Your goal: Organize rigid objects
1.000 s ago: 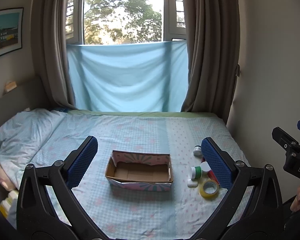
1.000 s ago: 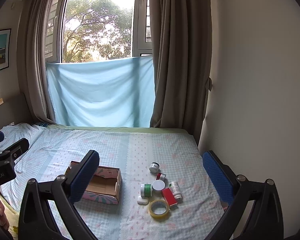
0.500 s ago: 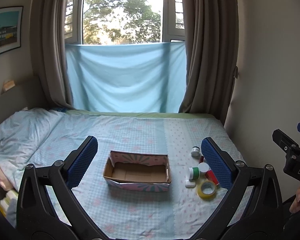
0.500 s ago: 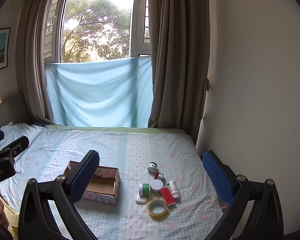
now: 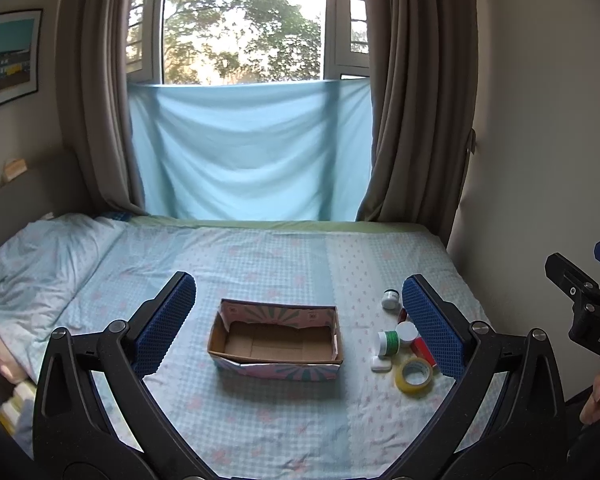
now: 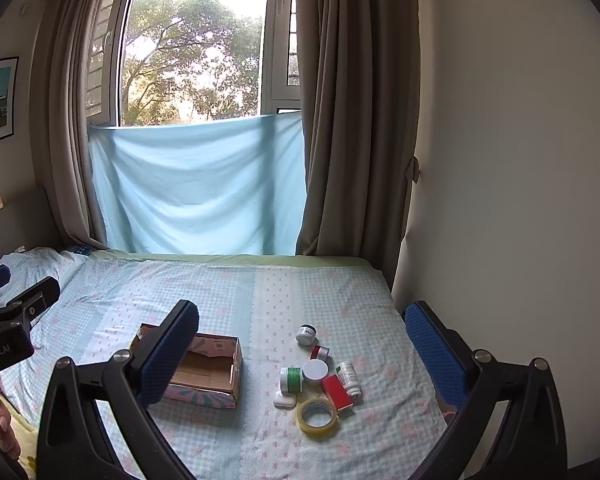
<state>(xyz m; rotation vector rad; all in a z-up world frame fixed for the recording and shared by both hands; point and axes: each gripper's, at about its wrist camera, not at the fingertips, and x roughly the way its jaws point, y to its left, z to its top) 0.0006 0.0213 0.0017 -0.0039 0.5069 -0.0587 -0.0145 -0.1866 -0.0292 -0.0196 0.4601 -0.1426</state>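
Observation:
An open, empty cardboard box (image 5: 277, 340) (image 6: 206, 372) sits on the bed. To its right lies a cluster of small items: a yellow tape roll (image 5: 414, 374) (image 6: 317, 415), a green jar (image 5: 388, 342) (image 6: 291, 379), a white-lidded jar (image 6: 315, 372), a red box (image 6: 337, 394), a white bottle (image 6: 349, 378), a small white case (image 6: 285, 400), a red-banded jar (image 6: 320, 353) and a white jar (image 5: 391, 299) (image 6: 306, 335). My left gripper (image 5: 298, 330) is open above the box. My right gripper (image 6: 300, 356) is open above the cluster. Both are empty.
The bed (image 5: 260, 256) has a blue checked sheet. A pillow (image 5: 40, 264) lies at the left. A wall (image 6: 500, 200) borders the bed's right edge. Curtains and a window with a hung blue cloth (image 5: 248, 148) stand behind.
Both views have shifted slightly; the box and cluster sit a little lower and further left in frame. Both grippers stay open.

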